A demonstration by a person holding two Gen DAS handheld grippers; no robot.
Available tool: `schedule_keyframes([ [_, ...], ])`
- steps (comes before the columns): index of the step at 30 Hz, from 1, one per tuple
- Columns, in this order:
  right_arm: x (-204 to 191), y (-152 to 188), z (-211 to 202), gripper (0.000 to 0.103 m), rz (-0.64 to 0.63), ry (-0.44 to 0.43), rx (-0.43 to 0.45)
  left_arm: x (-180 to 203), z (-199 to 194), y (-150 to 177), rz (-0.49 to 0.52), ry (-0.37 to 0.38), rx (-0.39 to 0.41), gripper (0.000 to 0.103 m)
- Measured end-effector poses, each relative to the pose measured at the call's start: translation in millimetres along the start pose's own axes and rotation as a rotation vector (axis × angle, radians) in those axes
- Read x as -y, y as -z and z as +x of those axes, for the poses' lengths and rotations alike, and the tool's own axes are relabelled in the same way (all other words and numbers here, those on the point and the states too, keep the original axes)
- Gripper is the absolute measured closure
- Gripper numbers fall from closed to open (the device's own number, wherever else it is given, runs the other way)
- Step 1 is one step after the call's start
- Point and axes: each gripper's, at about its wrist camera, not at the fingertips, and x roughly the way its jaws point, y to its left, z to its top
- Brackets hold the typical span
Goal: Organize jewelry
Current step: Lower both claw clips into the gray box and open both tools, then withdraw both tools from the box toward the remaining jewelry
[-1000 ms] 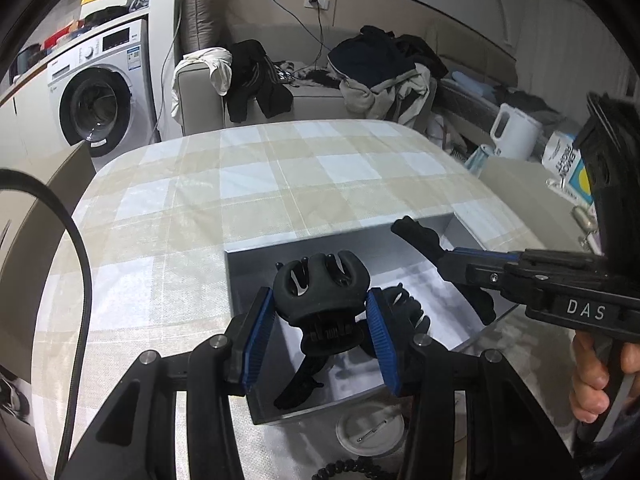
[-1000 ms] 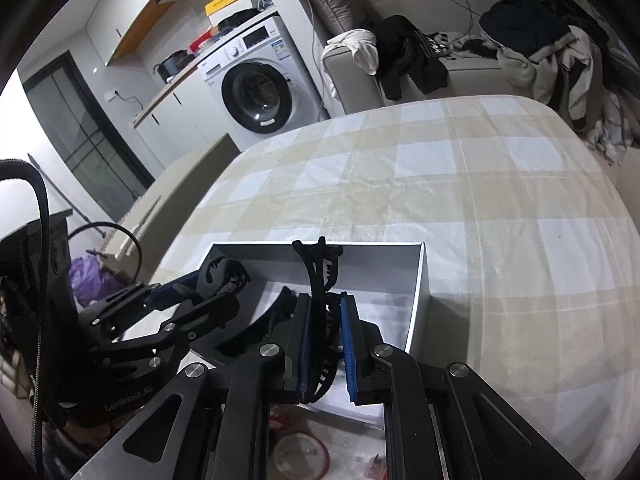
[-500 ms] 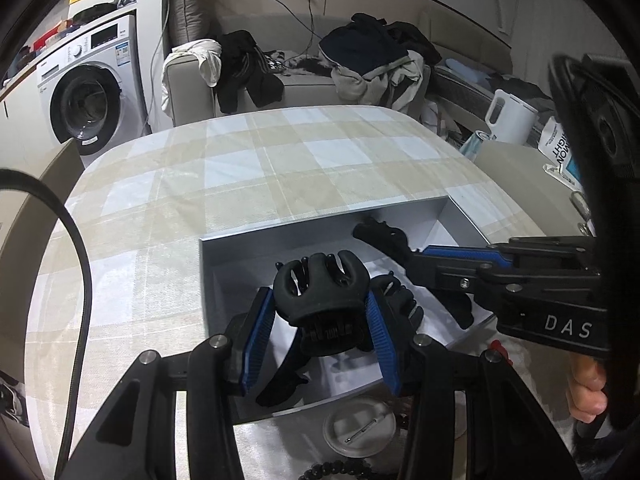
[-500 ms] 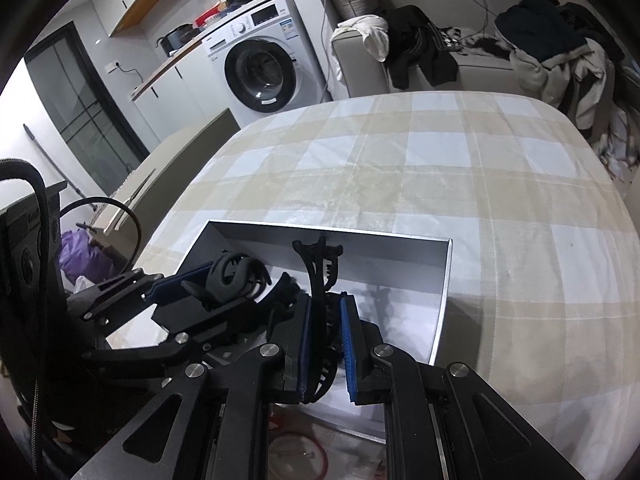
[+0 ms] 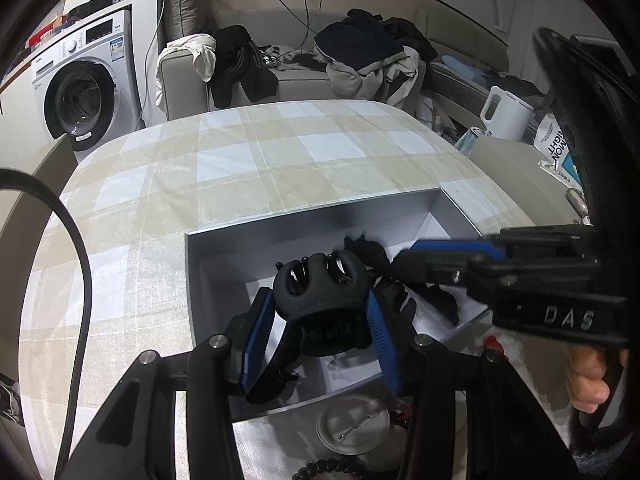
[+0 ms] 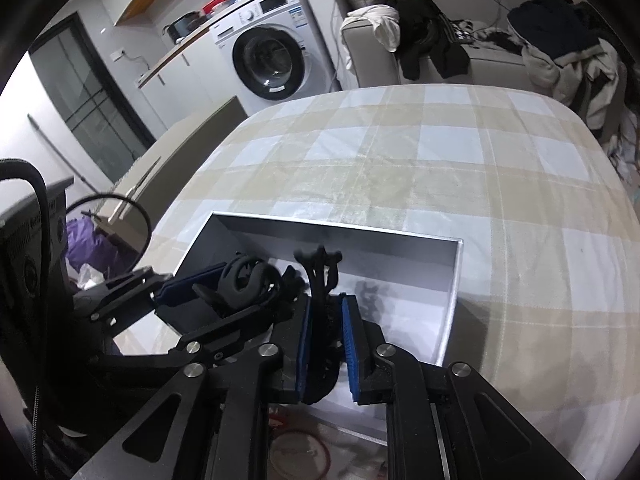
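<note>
Both grippers, left and right, clamp black hair claws inside box walls.

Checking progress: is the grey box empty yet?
Not empty. Black hair clips lie on the floor of the grey box; two more are held over it.

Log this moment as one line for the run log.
left gripper: shut on black claw clip | right gripper: shut on slim black hair clip | both over open grey box | neither clip released

"DAS" on right claw body
</note>
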Motion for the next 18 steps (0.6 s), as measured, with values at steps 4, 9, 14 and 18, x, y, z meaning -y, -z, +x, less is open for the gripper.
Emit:
schedule_keyframes([
  [4, 5.4, 4.3, -16.6, 0.072, 0.017, -0.027, 0.065, -5.2, -6.4, 1.5, -0.033, 0.050, 0.001, 0.061],
  [9, 8.1, 11.7, -47.9, 0.055, 0.024, -0.037, 0.139, -4.6, -25.0, 6.2, -0.051, 0.054, 0.050, 0.037],
  [14, 10.6, 27.5, -74.7, 0.024, 0.016, -0.010, 0.173, -7.4, -44.9, 14.5, -0.075, 0.035, 0.099, 0.017],
  [18, 13.2, 46.2, -77.6, 0.000, 0.004, 0.037, 0.163, -12.8, -54.3, 27.5, -0.111, 0.002, 0.133, 0.001],
])
